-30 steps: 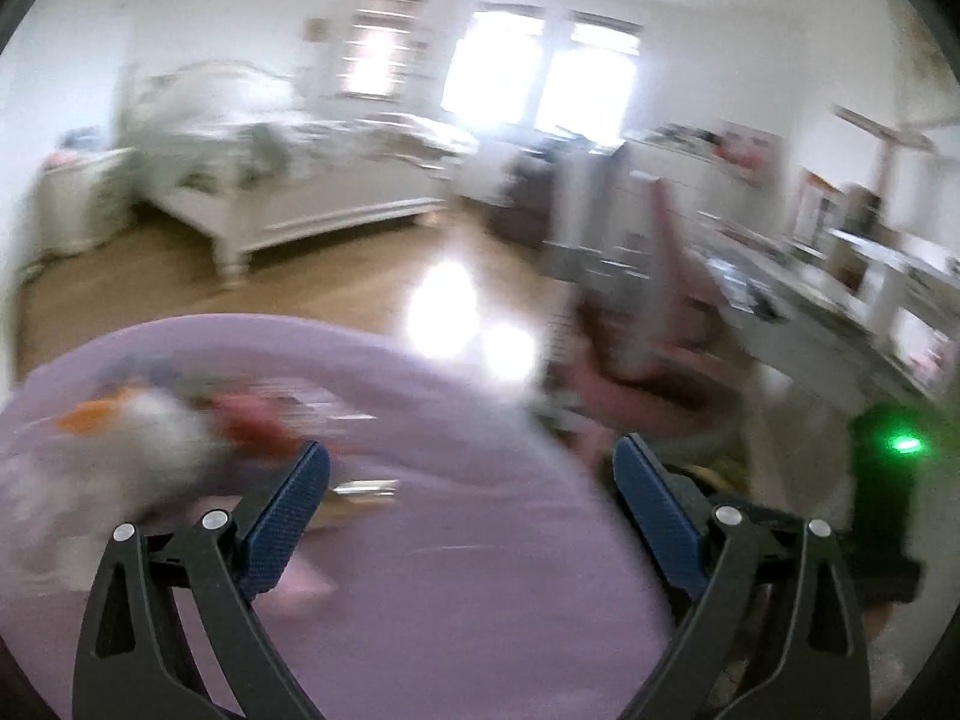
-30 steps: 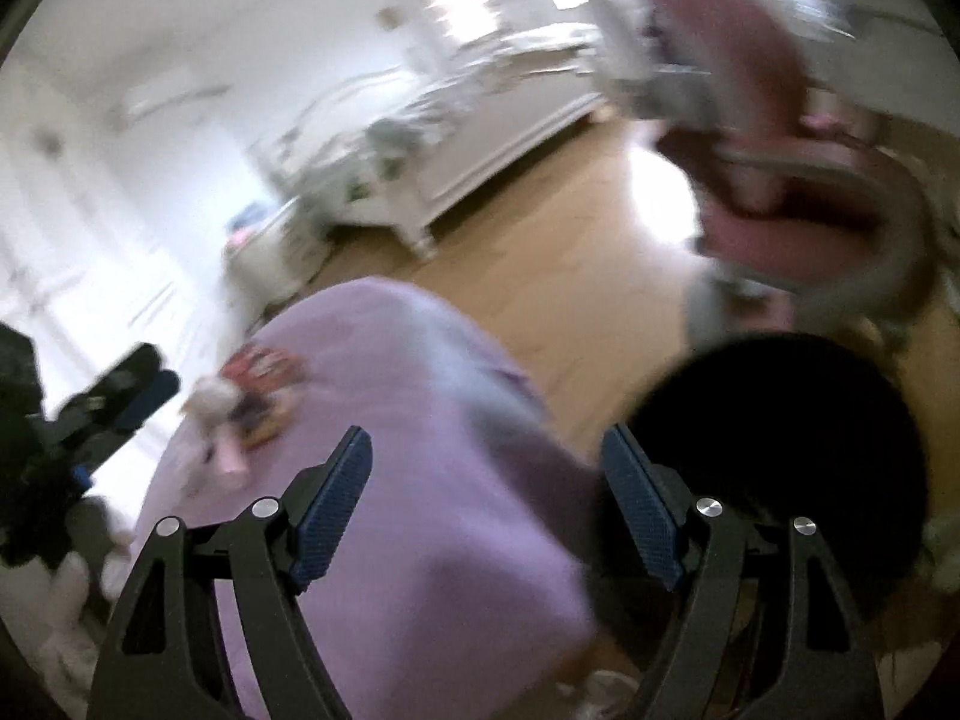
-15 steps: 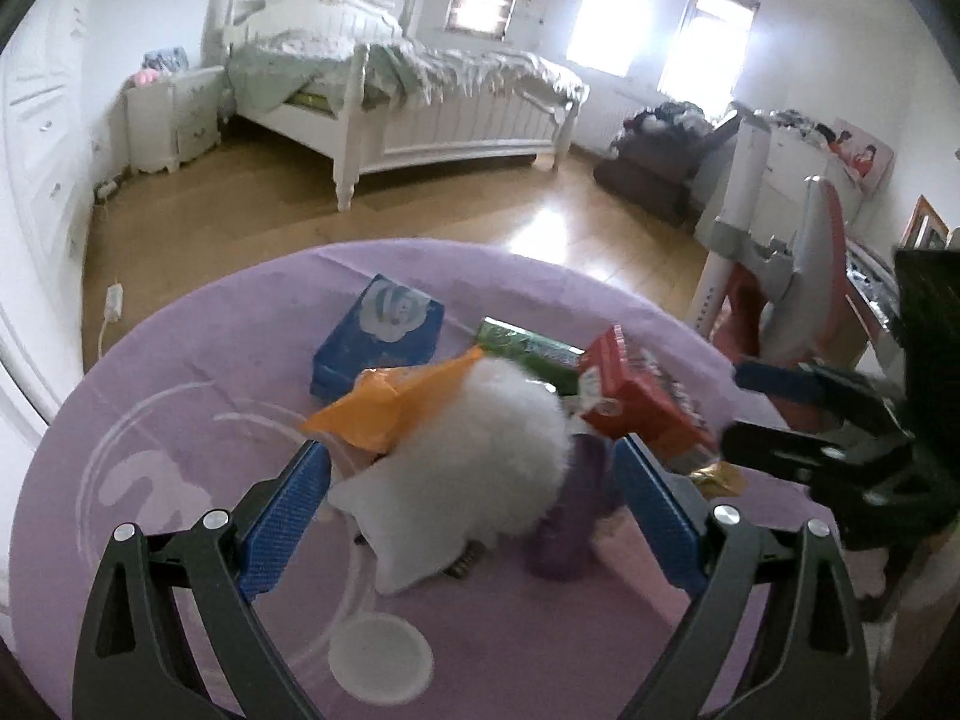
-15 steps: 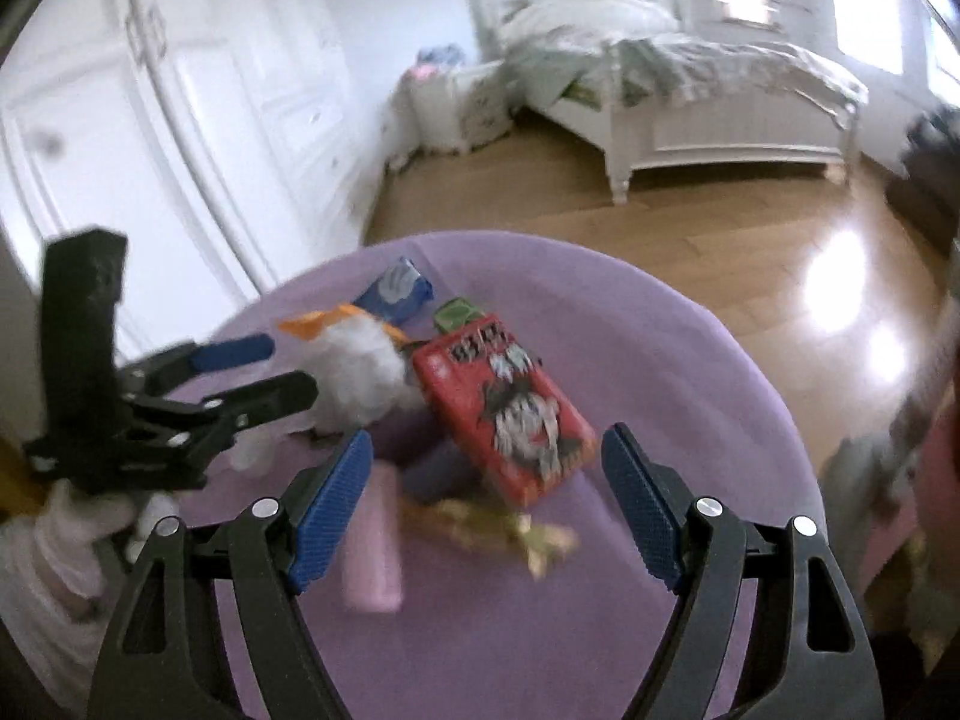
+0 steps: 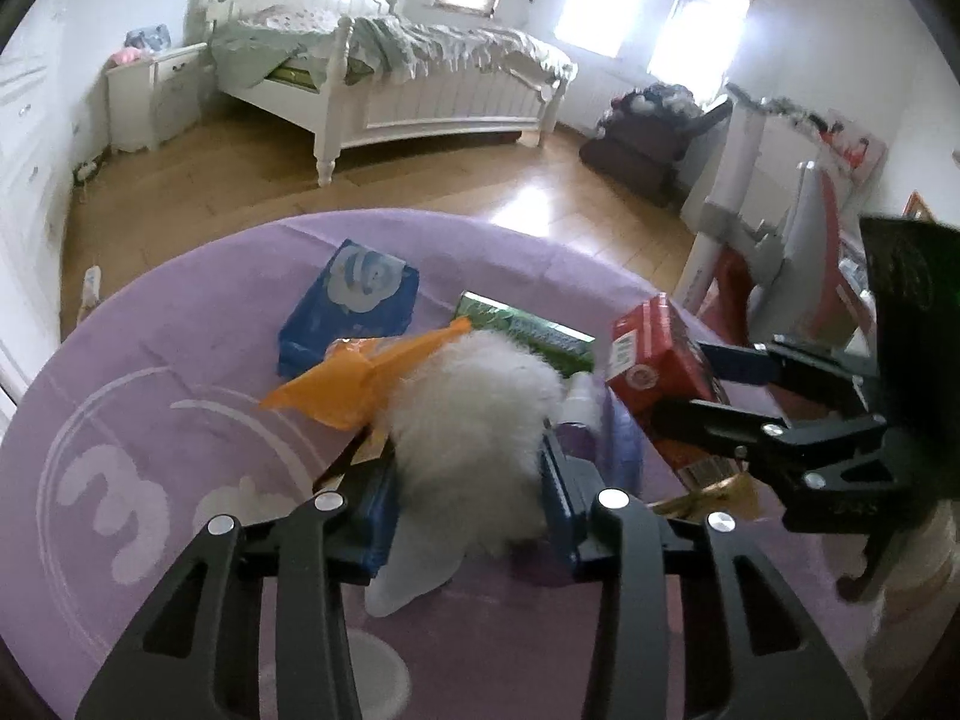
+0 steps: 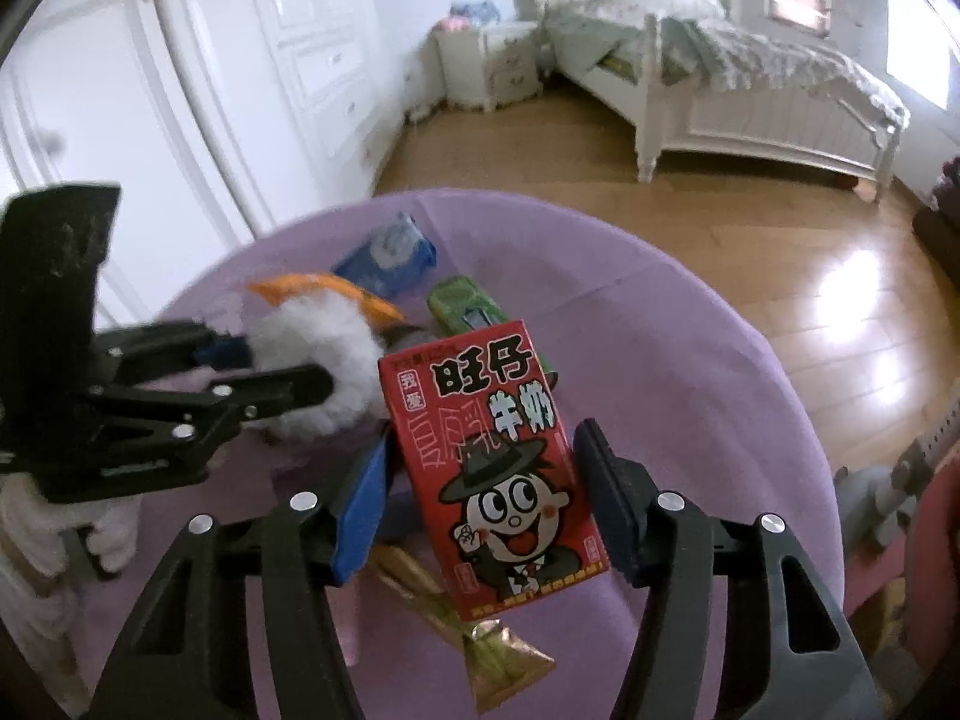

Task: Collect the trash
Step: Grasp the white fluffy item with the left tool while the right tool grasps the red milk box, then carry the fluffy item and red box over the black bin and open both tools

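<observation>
A pile of trash lies on a round purple table (image 5: 180,540). My left gripper (image 5: 465,504) is shut on a white fluffy ball (image 5: 474,420), seen from the side in the right wrist view (image 6: 318,360). My right gripper (image 6: 480,498) is shut on a red milk carton (image 6: 498,480) with a cartoon face; it also shows in the left wrist view (image 5: 654,360). Around them lie an orange wrapper (image 5: 354,378), a green box (image 5: 522,330), a blue tissue pack (image 5: 354,306) and a gold wrapper (image 6: 480,630).
A purple bottle (image 5: 576,426) lies between the ball and the carton. A white disc (image 5: 378,684) sits near the table's front edge. Beyond are a wooden floor, a white bed (image 5: 420,84), a white wardrobe (image 6: 180,90) and a red chair (image 5: 780,276).
Both grippers swung in over the table, came down on the pile and closed: the left on the fluffy ball, the right on the red carton.
</observation>
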Motion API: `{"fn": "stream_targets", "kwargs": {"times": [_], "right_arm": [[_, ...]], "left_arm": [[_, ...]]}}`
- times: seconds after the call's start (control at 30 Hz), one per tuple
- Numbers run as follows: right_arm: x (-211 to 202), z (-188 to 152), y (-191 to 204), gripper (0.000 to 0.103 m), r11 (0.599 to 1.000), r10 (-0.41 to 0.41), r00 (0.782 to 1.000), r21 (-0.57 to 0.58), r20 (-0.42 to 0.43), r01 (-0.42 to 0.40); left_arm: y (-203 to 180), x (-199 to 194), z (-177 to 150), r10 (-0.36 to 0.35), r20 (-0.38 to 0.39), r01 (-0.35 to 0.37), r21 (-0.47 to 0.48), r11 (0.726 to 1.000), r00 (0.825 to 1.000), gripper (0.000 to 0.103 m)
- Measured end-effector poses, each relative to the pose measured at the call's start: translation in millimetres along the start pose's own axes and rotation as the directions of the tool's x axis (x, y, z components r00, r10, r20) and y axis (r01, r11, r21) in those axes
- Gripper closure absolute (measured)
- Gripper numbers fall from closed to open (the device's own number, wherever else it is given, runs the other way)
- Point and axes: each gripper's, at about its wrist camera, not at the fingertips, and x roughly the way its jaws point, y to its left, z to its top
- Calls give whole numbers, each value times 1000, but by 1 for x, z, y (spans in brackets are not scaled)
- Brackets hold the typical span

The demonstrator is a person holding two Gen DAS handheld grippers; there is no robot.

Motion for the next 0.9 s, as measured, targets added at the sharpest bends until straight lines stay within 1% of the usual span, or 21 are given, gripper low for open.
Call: {"fn": "stream_targets", "kwargs": {"times": [0.1,0.17,0.27,0.37,0.43,0.47,0.5,0.57,0.63,0.73,0.8,0.83,0.87,0.9], "right_arm": [[-33,-8,-6,43,997,0,995,80,98,-7],[-65,-22,-9,43,989,5,984,142,176,-31],[-101,-38,-14,43,975,-1,968,216,253,-55],[-138,-66,-16,43,957,-52,943,285,328,-47],[-161,-86,-21,43,941,-93,926,335,366,-38],[-173,-99,-25,43,930,-123,915,366,383,-29],[-185,-113,-27,43,920,-150,905,392,397,-19],[-210,-144,-39,43,887,-220,882,462,417,3],[-232,-171,-53,43,854,-276,864,520,422,19],[-261,-212,-75,43,802,-361,834,595,418,49],[-280,-242,-93,43,756,-420,811,651,407,65],[-284,-250,-100,43,739,-438,805,670,401,69],[-292,-264,-109,43,714,-463,796,696,390,74],[-295,-274,-116,43,697,-477,792,712,381,77]], "left_arm": [[-8,-22,-1,-17,58,17,-14,1000,998,63],[-18,-39,-4,-30,98,32,-19,999,995,63],[-40,-64,-11,-67,149,70,-19,997,987,63],[-80,-81,-24,-110,196,112,1,994,974,63],[-105,-84,-31,-129,220,131,5,991,967,63],[-124,-86,-37,-146,236,148,8,989,961,63],[-133,-86,-40,-162,246,166,4,986,956,63],[-162,-83,-48,-220,261,229,-6,973,940,63],[-184,-78,-50,-255,256,263,4,965,932,63],[-223,-71,-57,-301,223,293,70,953,927,63],[-243,-68,-61,-327,208,312,98,945,922,63],[-249,-66,-61,-335,200,321,102,942,921,63],[-257,-63,-61,-346,190,331,108,938,919,63],[-267,-60,-62,-357,180,340,120,933,916,63]]}}
